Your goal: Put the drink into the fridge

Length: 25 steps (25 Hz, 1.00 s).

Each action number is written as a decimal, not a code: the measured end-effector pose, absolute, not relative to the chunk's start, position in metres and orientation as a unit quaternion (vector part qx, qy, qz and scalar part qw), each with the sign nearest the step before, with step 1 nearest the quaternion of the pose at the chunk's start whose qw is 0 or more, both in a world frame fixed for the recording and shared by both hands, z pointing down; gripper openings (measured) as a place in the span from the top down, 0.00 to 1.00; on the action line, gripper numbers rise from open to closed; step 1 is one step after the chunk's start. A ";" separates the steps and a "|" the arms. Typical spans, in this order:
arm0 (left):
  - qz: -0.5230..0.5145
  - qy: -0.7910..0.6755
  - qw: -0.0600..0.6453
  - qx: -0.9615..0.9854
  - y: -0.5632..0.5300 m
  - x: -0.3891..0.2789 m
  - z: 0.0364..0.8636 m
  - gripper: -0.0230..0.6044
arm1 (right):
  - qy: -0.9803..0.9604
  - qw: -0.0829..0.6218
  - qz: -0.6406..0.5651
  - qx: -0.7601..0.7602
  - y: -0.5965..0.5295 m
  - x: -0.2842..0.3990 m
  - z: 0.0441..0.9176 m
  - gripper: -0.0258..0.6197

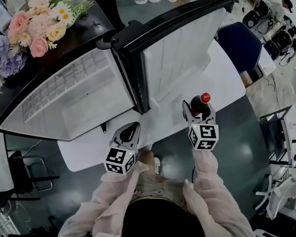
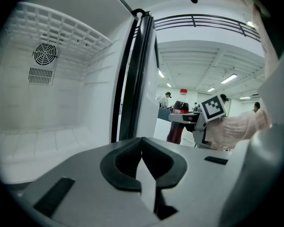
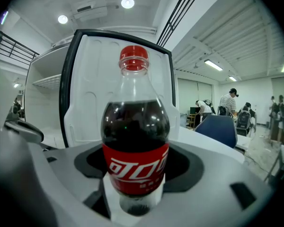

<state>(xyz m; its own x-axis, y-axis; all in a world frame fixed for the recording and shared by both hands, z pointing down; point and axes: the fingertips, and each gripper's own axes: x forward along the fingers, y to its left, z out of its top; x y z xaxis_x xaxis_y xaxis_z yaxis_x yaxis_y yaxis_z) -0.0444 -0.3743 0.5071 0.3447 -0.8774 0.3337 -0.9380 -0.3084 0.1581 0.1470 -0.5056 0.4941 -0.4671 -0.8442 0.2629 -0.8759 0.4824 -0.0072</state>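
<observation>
**Cola clamped in R gripper, fridge open, L gripper empty**

Head view: the fridge sits on a white table w/ its door swung wide open. The door's black edge runs down the middle of the frame and its white inner liner faces approx 5 o'clock. The white fridge interior fills the frame's 9–10 o'clock side. A bunch of flowers lies on the fridge's black top at 10 o'clock.

R gripper: jaws clamped on the drink bottle, an upright dark cola w/ a red cap and a red label. In the R gripper view the bottle stands dead centre, pads pressing both sides at label height. The door liner is right behind it at 12 o'clock. An open fridge compartment w/ a shelf shows at 9 o'clock. The bottle is outside the fridge, in front of the open door and above the table's front edge.

L gripper: jaw tips together, nothing btwn them. It is at 9 o'clock of the R gripper and well apart from it, at the table's front edge, pointing into the fridge opening. In the L gripper view the bare interior is at 10 o'clock w/ a round fan vent on the back wall. The door edge rises at 12 o'clock. The bottle in the R gripper is at approx 1 o'clock.

Both forearms wear pale pink sleeves. A blue chair stands past the table at 2 o'clock.
</observation>
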 end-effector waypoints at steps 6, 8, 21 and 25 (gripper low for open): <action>0.099 -0.578 0.141 0.798 -0.359 -0.058 0.501 0.95 | -0.863 0.117 0.067 0.487 -0.482 0.143 0.491 0.48; 0.098 -0.586 0.142 0.792 -0.352 -0.064 0.501 0.95 | -0.866 0.119 0.065 0.481 -0.472 0.137 0.490 0.48; 0.074 -0.640 0.154 0.749 -0.315 -0.090 0.504 0.95 | -0.914 0.128 0.044 0.381 -0.420 0.074 0.479 0.48; 0.070 -0.658 0.153 0.734 -0.308 -0.101 0.502 0.95 | -0.929 0.129 0.030 0.346 -0.408 0.051 0.473 0.48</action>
